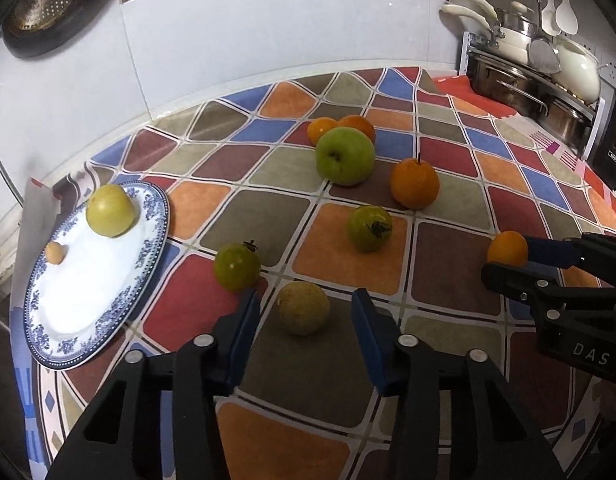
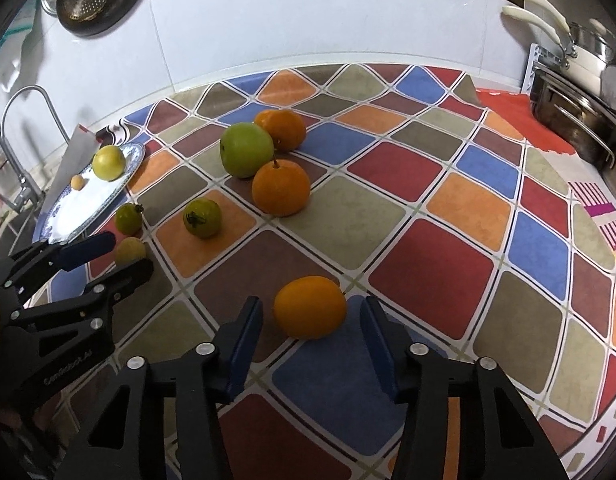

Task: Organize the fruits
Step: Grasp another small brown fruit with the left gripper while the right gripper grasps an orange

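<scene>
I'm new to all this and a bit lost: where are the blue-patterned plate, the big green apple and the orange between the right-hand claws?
Blue-patterned white plate (image 1: 156,216): left wrist view, on its rim.
Big green apple (image 1: 345,156): left wrist view, mid-skin.
Orange between the right claws (image 2: 310,307): right wrist view, centre.

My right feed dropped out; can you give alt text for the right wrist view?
The open right hand-held gripper straddles an orange on the checkered tablecloth. Beyond lie a green apple, more oranges and green tomatoes; far left, a plate.
</scene>
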Motion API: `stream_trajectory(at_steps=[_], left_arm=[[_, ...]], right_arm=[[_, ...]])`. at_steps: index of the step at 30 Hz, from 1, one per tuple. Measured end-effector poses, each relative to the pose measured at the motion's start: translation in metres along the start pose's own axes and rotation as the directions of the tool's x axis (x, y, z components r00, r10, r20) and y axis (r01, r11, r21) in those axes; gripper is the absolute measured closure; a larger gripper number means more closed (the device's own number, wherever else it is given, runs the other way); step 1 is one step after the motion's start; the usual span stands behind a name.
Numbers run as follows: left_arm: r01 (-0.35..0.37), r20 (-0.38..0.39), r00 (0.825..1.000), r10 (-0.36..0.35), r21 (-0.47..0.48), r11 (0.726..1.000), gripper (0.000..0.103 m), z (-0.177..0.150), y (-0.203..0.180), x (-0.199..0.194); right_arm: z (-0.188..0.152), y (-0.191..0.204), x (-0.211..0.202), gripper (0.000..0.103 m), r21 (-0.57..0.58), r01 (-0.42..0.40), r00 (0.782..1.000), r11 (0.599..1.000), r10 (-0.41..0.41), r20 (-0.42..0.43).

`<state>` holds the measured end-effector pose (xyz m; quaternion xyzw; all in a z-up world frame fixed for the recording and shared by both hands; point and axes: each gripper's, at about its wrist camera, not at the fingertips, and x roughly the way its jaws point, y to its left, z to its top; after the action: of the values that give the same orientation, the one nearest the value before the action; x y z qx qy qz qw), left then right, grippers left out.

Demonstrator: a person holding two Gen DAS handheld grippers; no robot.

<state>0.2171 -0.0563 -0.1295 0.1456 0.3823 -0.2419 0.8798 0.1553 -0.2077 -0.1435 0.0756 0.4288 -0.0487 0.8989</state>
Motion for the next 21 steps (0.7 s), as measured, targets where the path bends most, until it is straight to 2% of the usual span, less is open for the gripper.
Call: stream_trajectory(at_steps=[5,21], left_arm=[[0.018,-0.007,1.000,-0.018,-0.004,1.000,0.075,0.000,0.001,0.002],[0.028,0.044,0.999,-0.028,-0.011,1.000,0.075,0.005,0.001,-0.026]], right_arm=[[0.000,0.001,0.002,0.065,-0.005,-0.003,1.000,1.000,0.003,-0.007],[0.006,0.005,-0.016,0.065,-0.024,-0.029,0.999,0.999,0.030,0.035]])
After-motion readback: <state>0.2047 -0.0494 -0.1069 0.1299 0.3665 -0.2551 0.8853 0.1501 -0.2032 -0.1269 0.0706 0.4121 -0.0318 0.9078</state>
